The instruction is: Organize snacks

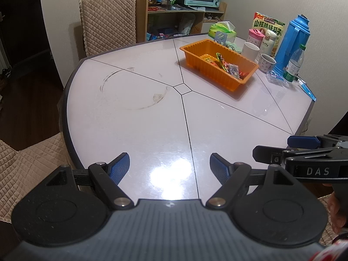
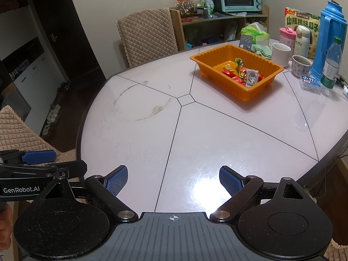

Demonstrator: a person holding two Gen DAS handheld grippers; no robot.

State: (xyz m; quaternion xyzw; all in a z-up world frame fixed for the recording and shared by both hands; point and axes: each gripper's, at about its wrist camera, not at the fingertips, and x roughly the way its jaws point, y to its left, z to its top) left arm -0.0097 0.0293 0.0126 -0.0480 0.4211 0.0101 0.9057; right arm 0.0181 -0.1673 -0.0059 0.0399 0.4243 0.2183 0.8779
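An orange plastic tray [image 1: 191,50] stands on the far right part of the white table; it also shows in the right wrist view [image 2: 206,55]. Several small wrapped snacks [image 1: 226,66] lie in it, also seen in the right wrist view [image 2: 241,74]. My left gripper [image 1: 169,167] is open and empty above the table's near edge. My right gripper [image 2: 173,179] is open and empty beside it, also above the near edge. Each gripper shows at the edge of the other's view.
Behind the tray stand a white mug [image 2: 280,54], a patterned cup [image 2: 301,64], a pink bottle [image 2: 287,35], a blue thermos [image 2: 330,37], a water bottle [image 2: 331,65], a seed bag [image 2: 304,24] and a tissue pack [image 2: 255,32]. A padded chair [image 2: 148,37] stands at the far side.
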